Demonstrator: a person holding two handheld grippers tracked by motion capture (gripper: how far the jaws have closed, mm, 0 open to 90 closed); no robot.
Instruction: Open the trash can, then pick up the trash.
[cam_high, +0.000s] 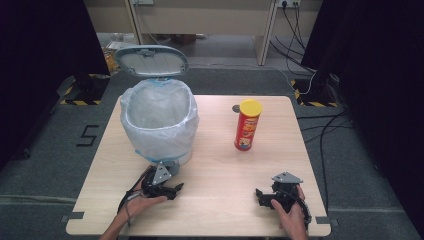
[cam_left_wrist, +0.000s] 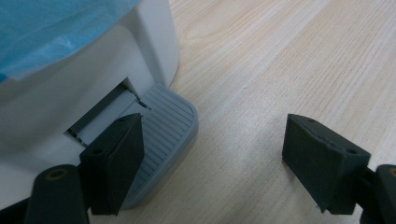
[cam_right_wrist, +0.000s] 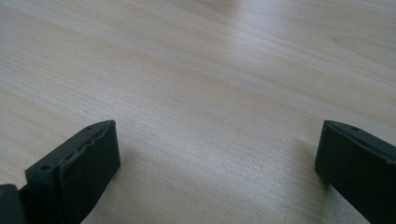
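A white pedal bin (cam_high: 159, 120) lined with a pale blue bag stands at the table's left, its grey lid (cam_high: 151, 60) raised. Its grey ribbed pedal (cam_left_wrist: 163, 135) sticks out at the front. My left gripper (cam_high: 172, 189) sits open just in front of the bin; in the left gripper view (cam_left_wrist: 212, 163) one jaw lies over the pedal's edge and the other over bare wood. A red crisp tube with a yellow cap (cam_high: 248, 125) stands upright right of centre. My right gripper (cam_high: 260, 196) rests open near the front right, with bare wood between its jaws (cam_right_wrist: 217, 168).
The light wooden table (cam_high: 210, 165) has a small dark round spot (cam_high: 236, 108) behind the tube. Black curtains hang on both sides, and cables run over the grey floor at the right. Hazard-striped stands sit beyond the far corners.
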